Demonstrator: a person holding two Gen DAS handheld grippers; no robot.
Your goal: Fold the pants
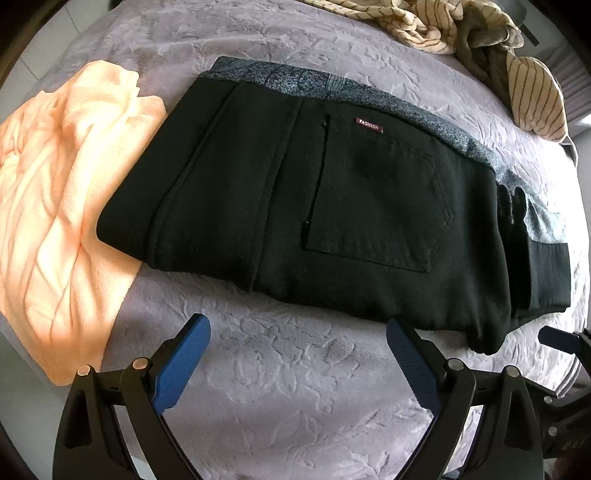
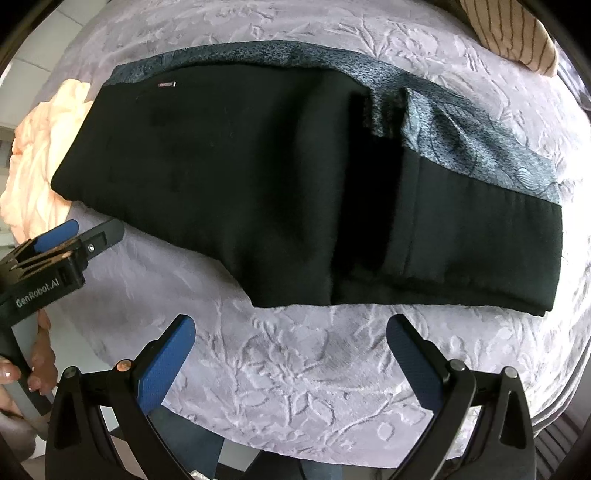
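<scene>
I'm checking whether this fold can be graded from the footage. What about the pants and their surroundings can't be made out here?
- Lower layers of the black pants: both views, covered by the top fold.
- FASHION label: right wrist view, too small to read.
- Striped cloth: cut off by the top edge in both views.
- Peach towel: right wrist view, mostly behind the pants.
- Right gripper: left wrist view, only a tip shows.

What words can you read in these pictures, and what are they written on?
"FASHION": small red tag above the back pocket of the black pants.
"GenRobot.AI": side of the left gripper, seen from the right wrist view.
The same tag in the right wrist view is too blurred to read.
</scene>
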